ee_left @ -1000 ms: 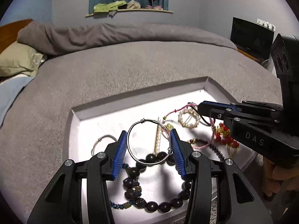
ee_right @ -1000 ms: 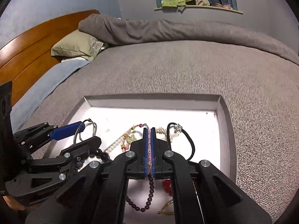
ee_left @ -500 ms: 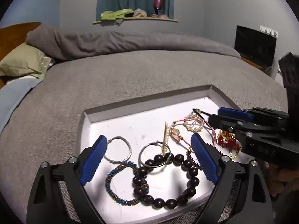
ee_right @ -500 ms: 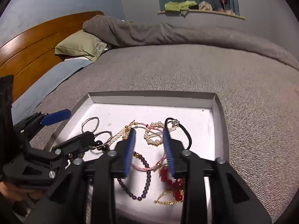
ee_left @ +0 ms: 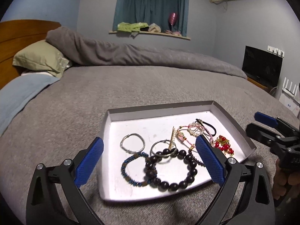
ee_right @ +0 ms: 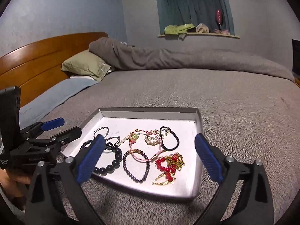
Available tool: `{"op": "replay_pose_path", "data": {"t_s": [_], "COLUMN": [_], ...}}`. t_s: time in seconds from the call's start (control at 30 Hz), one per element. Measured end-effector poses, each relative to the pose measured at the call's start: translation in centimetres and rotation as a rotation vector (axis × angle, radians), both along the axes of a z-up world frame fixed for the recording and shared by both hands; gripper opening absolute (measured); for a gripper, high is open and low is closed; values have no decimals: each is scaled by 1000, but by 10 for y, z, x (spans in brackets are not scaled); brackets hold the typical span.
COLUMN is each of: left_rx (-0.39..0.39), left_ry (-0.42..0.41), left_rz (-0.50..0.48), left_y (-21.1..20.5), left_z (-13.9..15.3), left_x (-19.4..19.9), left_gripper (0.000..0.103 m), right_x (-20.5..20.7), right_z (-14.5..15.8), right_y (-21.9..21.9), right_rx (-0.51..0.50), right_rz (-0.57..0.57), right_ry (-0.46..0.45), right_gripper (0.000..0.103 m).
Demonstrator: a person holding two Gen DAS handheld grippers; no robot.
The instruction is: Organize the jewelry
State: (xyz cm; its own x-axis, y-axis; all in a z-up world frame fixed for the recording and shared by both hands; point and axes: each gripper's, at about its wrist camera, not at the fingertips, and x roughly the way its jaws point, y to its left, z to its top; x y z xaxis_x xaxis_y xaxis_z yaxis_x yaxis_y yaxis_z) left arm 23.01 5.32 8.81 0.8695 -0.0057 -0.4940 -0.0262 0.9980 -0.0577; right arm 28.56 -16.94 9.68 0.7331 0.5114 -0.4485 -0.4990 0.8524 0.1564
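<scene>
A grey, coarse-woven bedspread [ee_left: 93, 101] is being seen stretching ahead of both tools. On it, directly ahead of the spread fingers, a shallow rectangular tray [ee_left: 161, 112] with grey walls and a smooth white floor is lying flat.

The left gripper [ee_left: 150, 161] is being held released, its ribbed blue pads wide apart and nothing between them. The right gripper [ee_right: 150, 155] is likewise being held fully spread and empty.

Jewelry is being kept inside the tray. Nearest the left tool, a bracelet of large glossy dark round beads [ee_left: 174, 168] is lying, overlapping a thin silver wire hoop [ee_left: 164, 148]. Just left of it a blue-and-bronze fine-beaded bracelet [ee_left: 131, 168] is resting, with a second silver bangle [ee_left: 132, 145] beyond. Ahead of the right tool, a small dark-purple bead bracelet [ee_right: 136, 166] is lying, touching a pink cord bracelet [ee_right: 144, 150]. To its right a red-bead and gold-chain piece [ee_right: 168, 165] is heaped; beyond, a smooth black hair tie [ee_right: 169, 138] and a pearl ring clip [ee_right: 152, 139] are lying.
</scene>
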Motion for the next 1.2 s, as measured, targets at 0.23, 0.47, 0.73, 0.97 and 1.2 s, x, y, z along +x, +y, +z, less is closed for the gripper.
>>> {"op": "replay_pose_path", "data": {"t_s": [0.23, 0.47, 0.73, 0.97, 1.2], "left_rx": [-9, 7, 15, 0, -11], "left_ry": [-35, -33, -62, -82, -87], "left_rz": [34, 17, -15, -20, -15], "left_y": [1, -9, -21, -19, -17], "left_z": [-10, -25, -34, -37, -38], "left_x": [-32, -53, -67, -71, -72], "left_gripper": [98, 98, 98, 98, 98], "right_x": [-32, -56, -80, -84, -89], "right_z": [-9, -28, -32, -37, -40], "right_y": [-12, -14, -16, -15, 2], "right_rx": [1, -8, -14, -28, -113], "right_rz": [-27, -51, -57, -68, -63], "right_ry": [-40, -33, -91, -91, -123], "right_gripper": [98, 98, 98, 98, 98]}}
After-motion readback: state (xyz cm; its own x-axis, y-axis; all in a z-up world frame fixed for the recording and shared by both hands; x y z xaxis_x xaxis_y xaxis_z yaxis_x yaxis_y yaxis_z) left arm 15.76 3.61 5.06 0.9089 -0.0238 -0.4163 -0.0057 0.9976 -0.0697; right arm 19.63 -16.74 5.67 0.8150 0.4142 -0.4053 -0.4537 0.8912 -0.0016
